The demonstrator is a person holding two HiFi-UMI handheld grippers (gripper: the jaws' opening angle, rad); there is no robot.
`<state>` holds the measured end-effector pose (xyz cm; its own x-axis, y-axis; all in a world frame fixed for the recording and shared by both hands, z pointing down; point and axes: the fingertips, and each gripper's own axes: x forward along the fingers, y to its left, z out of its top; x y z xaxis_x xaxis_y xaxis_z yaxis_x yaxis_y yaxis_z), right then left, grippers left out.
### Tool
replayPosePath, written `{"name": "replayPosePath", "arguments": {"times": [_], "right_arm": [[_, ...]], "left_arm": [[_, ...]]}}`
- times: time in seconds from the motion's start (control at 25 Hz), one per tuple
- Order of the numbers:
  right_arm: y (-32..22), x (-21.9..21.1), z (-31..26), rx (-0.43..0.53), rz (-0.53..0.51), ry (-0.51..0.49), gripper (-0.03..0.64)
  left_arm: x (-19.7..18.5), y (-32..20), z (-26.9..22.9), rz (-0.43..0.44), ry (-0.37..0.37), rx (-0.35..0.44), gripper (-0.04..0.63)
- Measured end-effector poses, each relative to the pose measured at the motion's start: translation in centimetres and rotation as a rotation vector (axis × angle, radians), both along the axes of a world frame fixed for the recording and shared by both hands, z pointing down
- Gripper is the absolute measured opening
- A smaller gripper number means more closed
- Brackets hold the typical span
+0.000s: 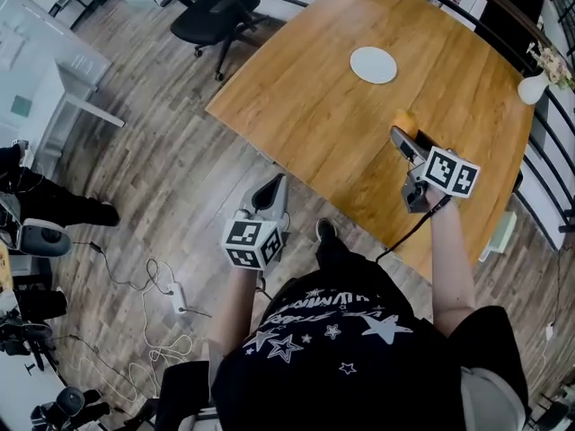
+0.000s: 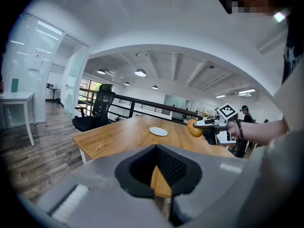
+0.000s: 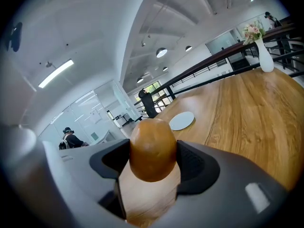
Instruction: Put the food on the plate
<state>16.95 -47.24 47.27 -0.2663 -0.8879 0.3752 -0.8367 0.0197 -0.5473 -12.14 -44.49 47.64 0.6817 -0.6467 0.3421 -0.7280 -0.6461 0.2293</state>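
Observation:
A round orange-brown piece of food (image 3: pixel 153 148) sits between the pads of my right gripper (image 3: pixel 153 156), which is shut on it. In the head view that gripper (image 1: pixel 404 137) hangs over the near right part of the wooden table (image 1: pixel 305 106), with the food (image 1: pixel 405 120) at its tip. The white plate (image 1: pixel 373 65) lies bare farther along the table, beyond the food; it also shows in the right gripper view (image 3: pixel 182 120). My left gripper (image 1: pixel 274 191) is off the table, over the floor by its near edge, shut and holding nothing (image 2: pixel 156 148).
A black office chair (image 1: pixel 220 12) stands at the table's far left corner. A white vase (image 1: pixel 533 86) with flowers sits at the table's right edge, next to a dark railing. Cables and a power strip (image 1: pixel 175 299) lie on the wood floor to my left.

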Motion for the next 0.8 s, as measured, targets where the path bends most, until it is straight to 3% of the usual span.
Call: {"name": "replayPosePath", "arguments": {"times": [0.44, 0.8], "right_arm": [[-6.7, 4.5, 1.0, -0.019, 0.040, 0.048, 0.314], [-12.8, 8.2, 2.2, -0.039, 0.070, 0.022, 0.314]], "left_arm": [[5.0, -7.2, -1.4, 0.072, -0.040, 0.048, 0.002], [7.5, -11.8, -1.9, 0.086, -0.053, 0.028, 0.002]]}}
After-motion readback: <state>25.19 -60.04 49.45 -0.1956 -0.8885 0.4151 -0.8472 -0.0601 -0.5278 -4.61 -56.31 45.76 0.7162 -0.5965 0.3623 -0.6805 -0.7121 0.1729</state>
